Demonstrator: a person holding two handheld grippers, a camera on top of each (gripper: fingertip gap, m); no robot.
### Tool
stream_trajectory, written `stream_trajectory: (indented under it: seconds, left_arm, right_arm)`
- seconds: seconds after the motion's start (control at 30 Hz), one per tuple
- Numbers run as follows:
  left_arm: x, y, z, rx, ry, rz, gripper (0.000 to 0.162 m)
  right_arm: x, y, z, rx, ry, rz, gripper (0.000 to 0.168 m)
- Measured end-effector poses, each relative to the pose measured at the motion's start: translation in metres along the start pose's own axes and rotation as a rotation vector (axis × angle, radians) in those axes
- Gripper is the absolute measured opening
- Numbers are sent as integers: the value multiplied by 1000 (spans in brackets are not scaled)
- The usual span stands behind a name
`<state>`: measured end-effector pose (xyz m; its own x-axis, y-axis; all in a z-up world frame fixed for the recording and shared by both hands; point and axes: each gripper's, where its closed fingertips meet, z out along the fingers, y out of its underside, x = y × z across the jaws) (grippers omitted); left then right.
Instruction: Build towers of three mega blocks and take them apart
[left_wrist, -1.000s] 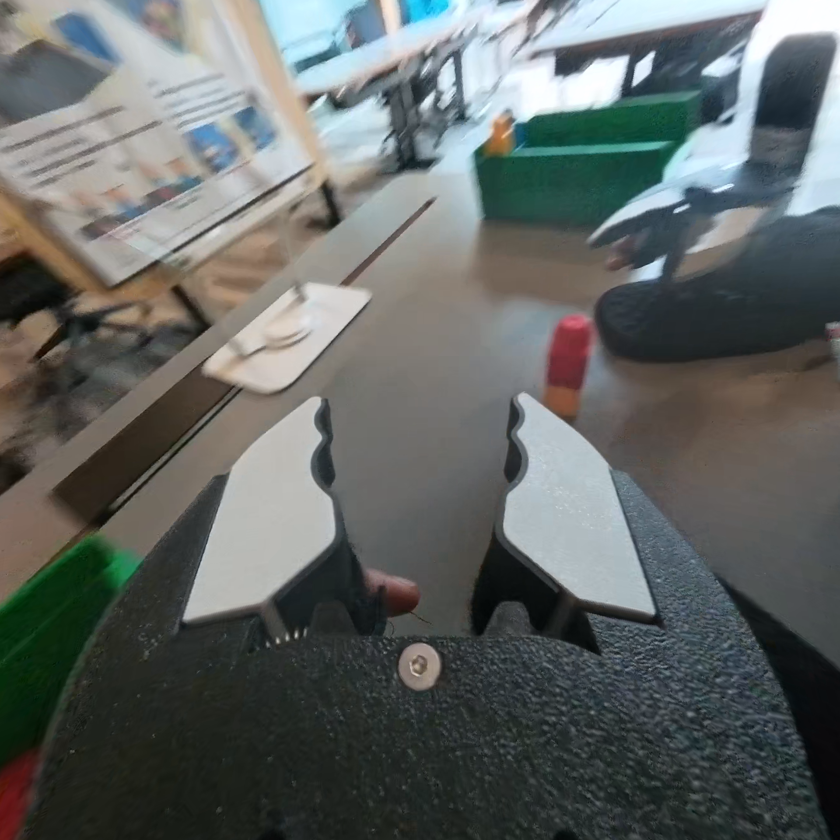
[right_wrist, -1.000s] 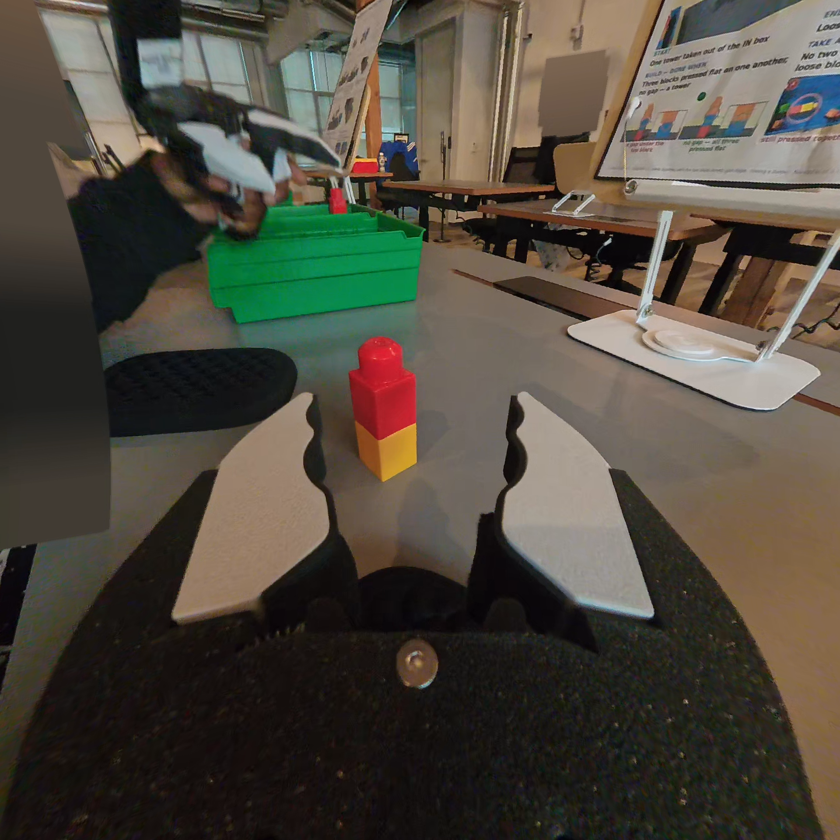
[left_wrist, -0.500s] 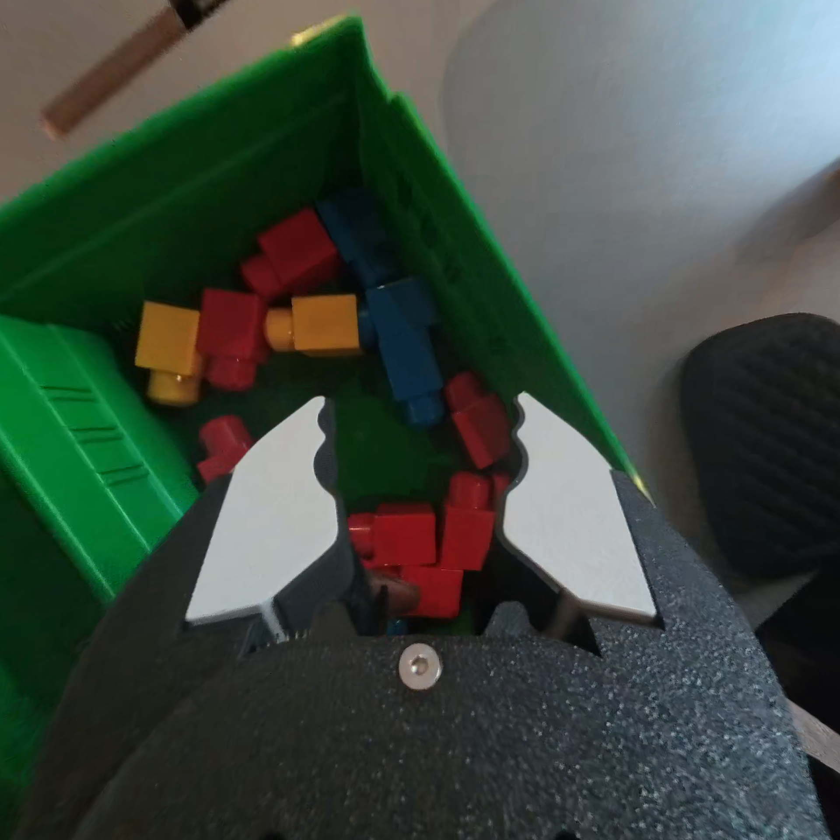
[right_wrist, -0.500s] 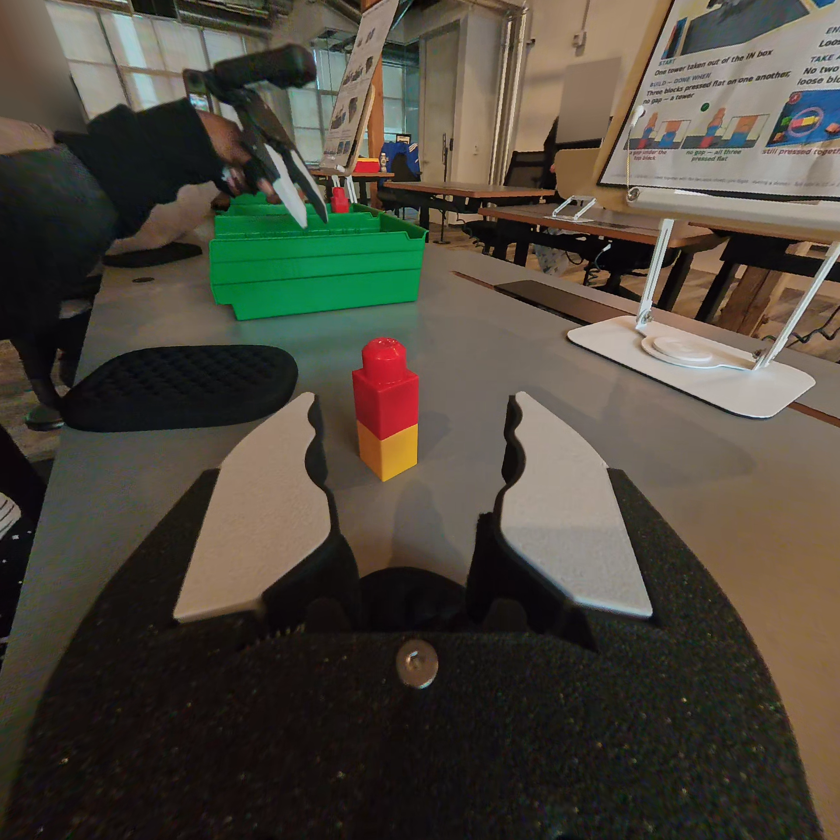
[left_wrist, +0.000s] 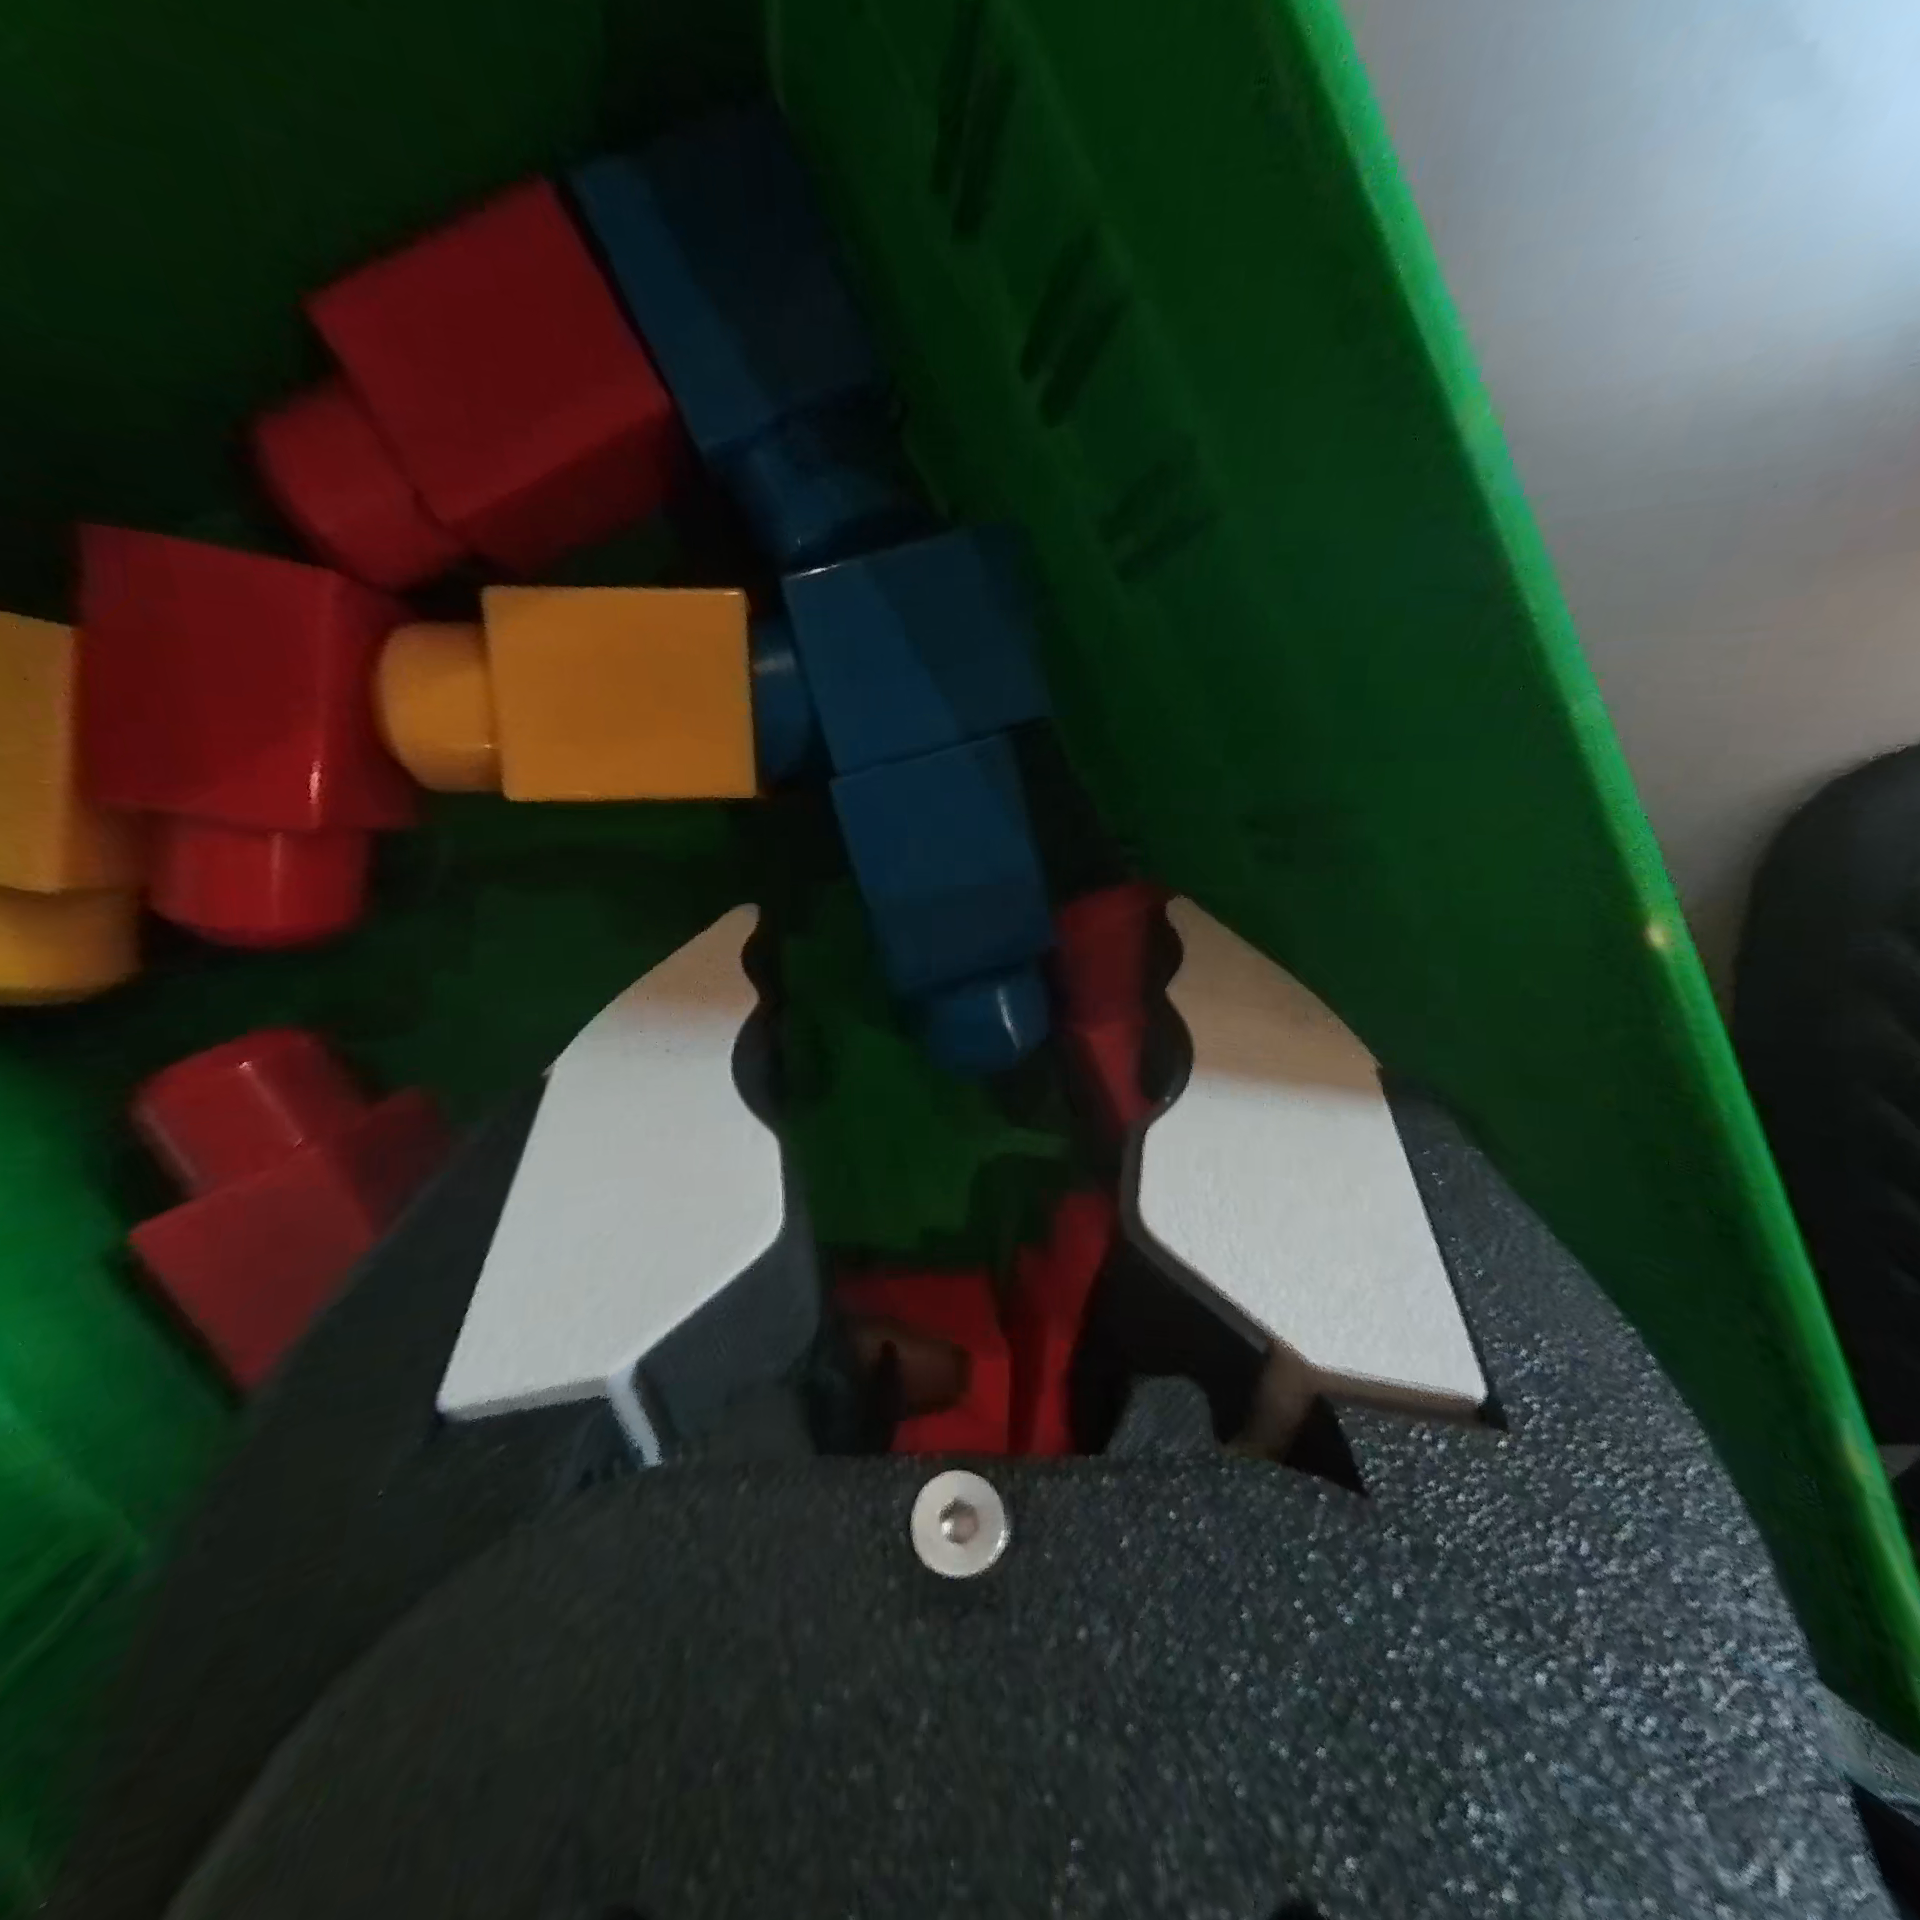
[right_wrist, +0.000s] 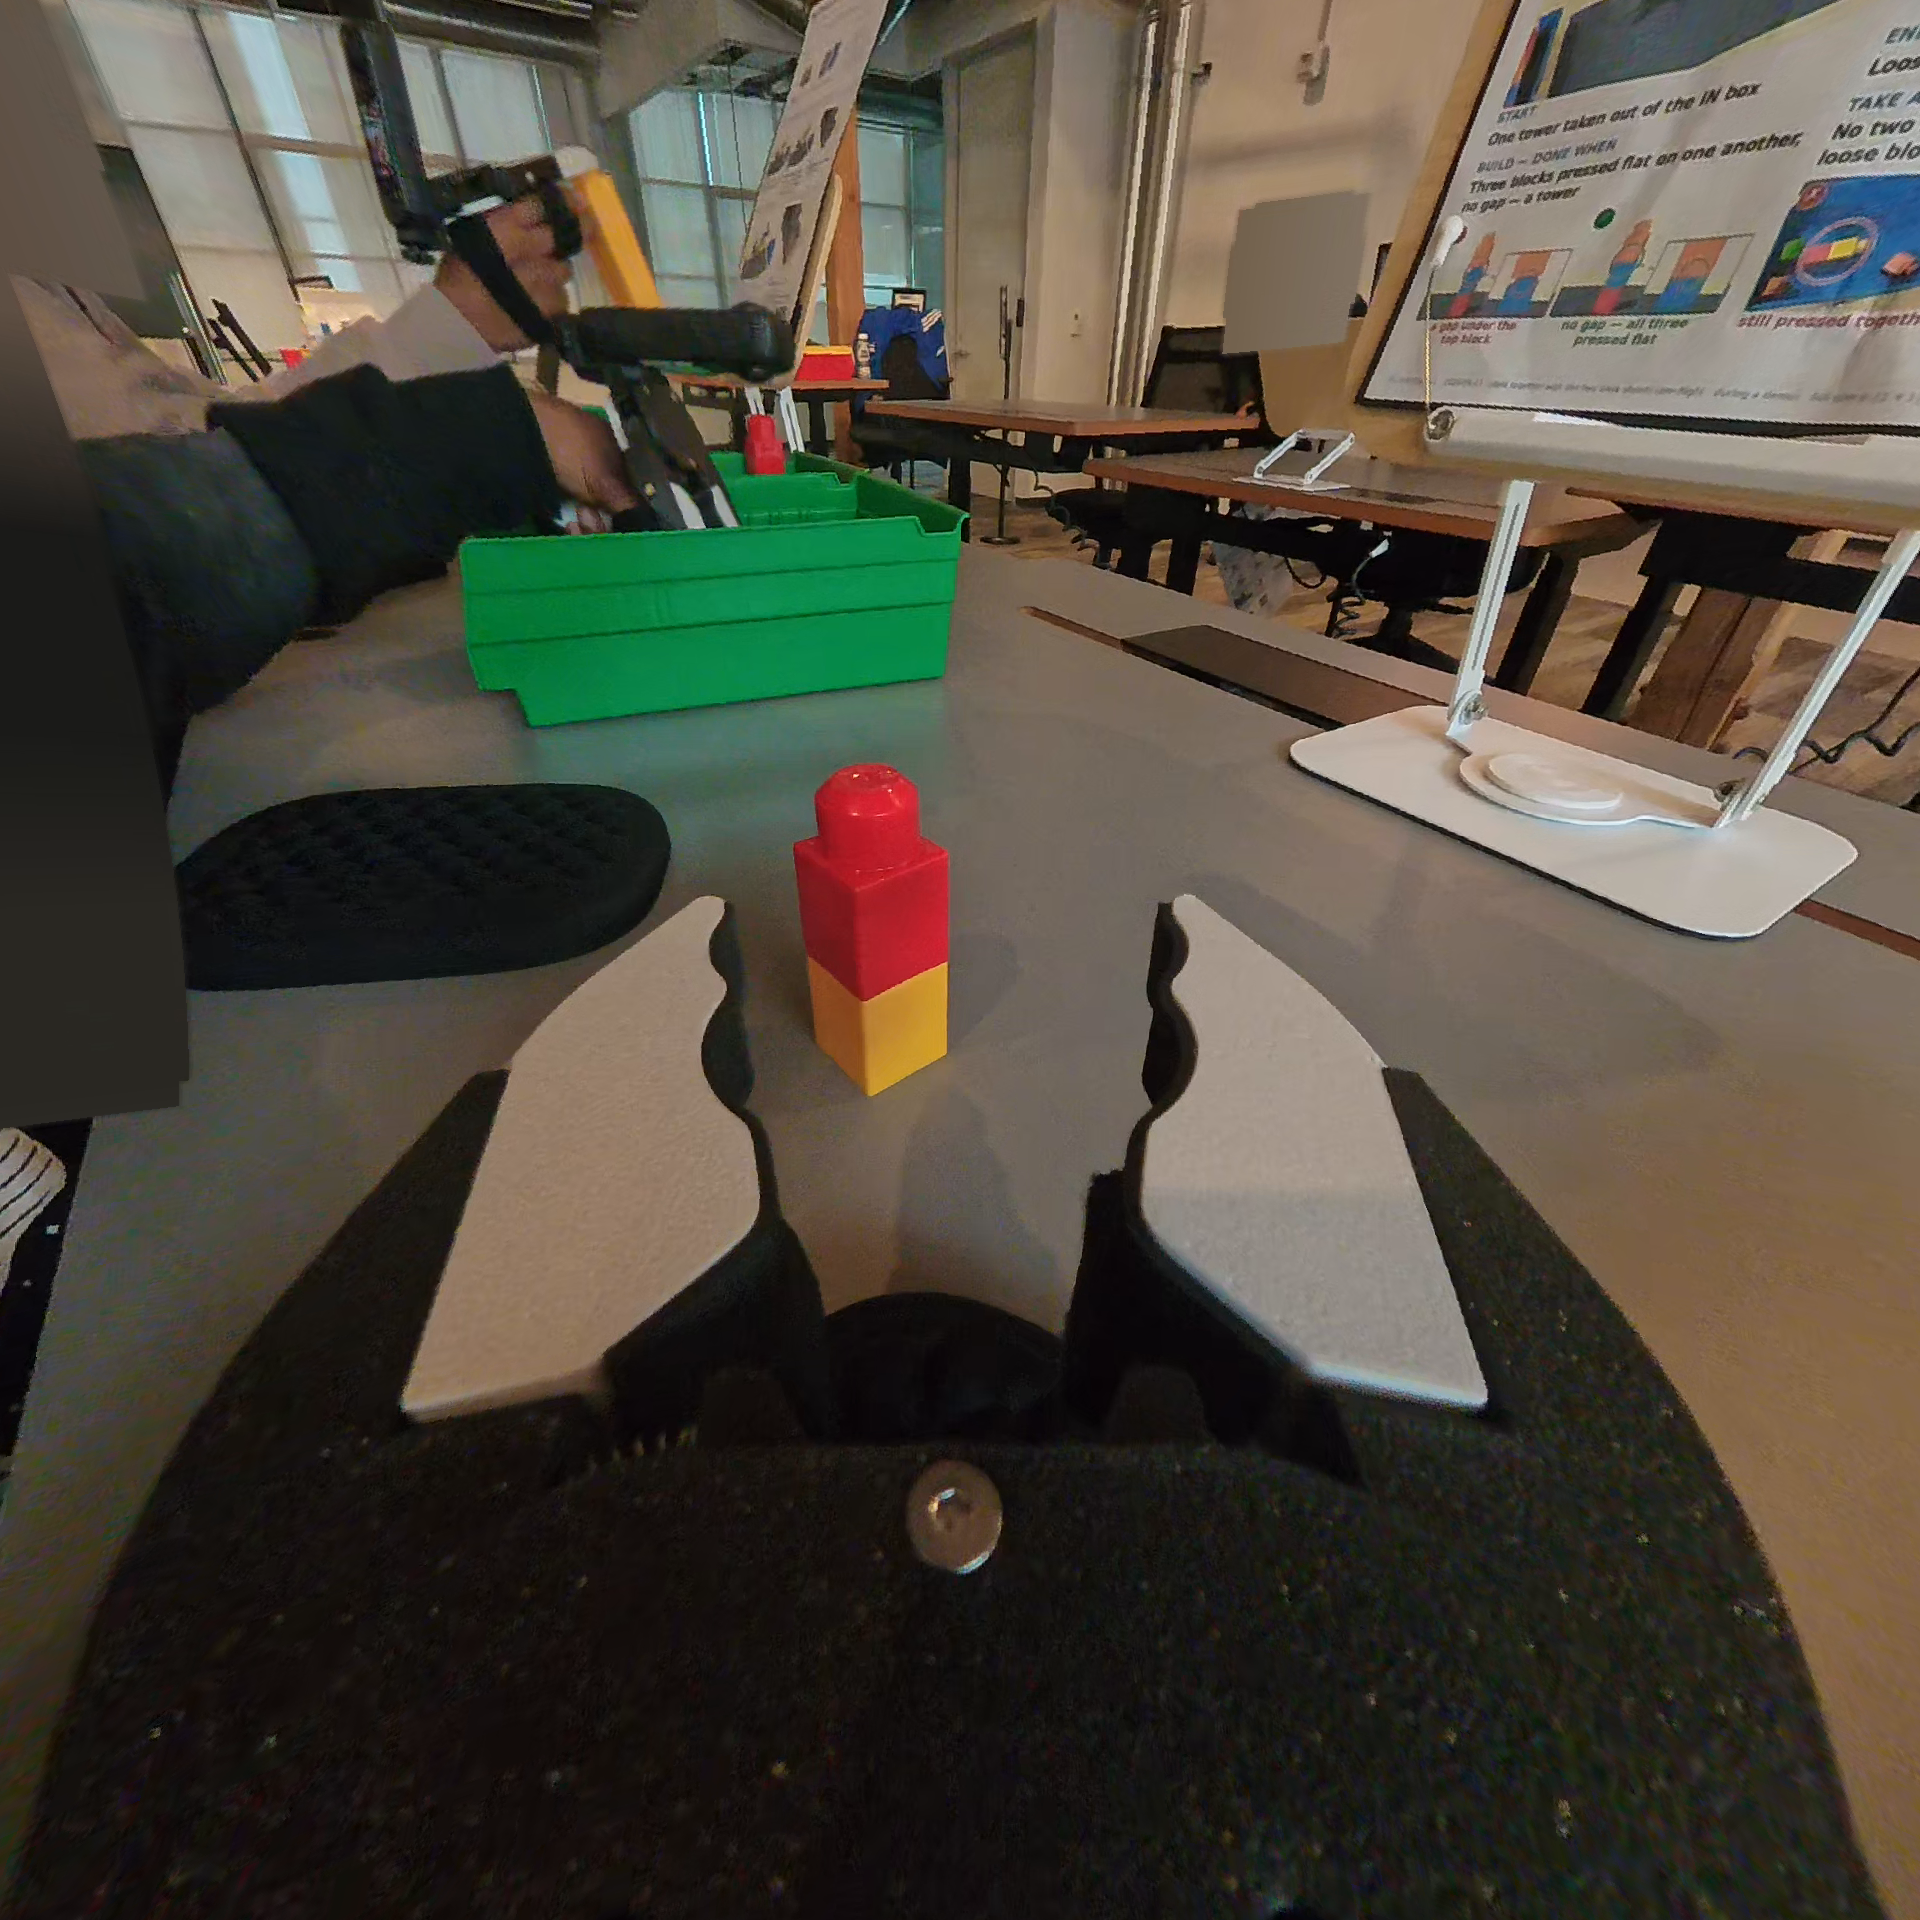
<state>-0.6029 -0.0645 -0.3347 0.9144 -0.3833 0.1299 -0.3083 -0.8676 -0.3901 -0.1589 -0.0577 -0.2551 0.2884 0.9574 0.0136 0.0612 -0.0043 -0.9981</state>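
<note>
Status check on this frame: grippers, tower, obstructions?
Left gripper open, down in green bin over blue blocks. Right gripper open, empty. Red-on-yellow stack two high. Nothing blocking.

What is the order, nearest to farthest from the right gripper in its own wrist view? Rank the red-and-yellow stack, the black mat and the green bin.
1. Red-and-yellow stack: just ahead of the open right gripper, centred.
2. Black mat: farther back, to the left.
3. Green bin: farthest, back left of centre.
</note>
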Motion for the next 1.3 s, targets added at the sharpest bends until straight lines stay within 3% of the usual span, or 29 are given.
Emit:
stream_trajectory:
  seconds: [0.17,0.33,0.5,0.67,0.83,1.07,1.3]
  left_arm:
    - [4,0,8,21,37,8,64]
    - [-9,11,14,2,-35,53,39]
    - [-14,13,11,31,-61,59,38]
    - [-14,5,-9,120,-87,67,37]
    - [0,-19,-50,269,-134,110,37]
    - [83,-74,-106,513,-86,316,37]
    - [207,-110,-87,619,145,543,36]
  right_arm:
    - [0,0,0,-2,1,2,74]
    - [0,0,0,3,1,4,73]
    - [0,0,-1,2,-1,3,73]
    - [-1,1,0,-6,-6,0,72]
    - [-3,3,1,-19,-11,-12,71]
    - [-6,6,4,-47,-20,-35,70]
    - [-11,10,6,-76,-33,-73,70]
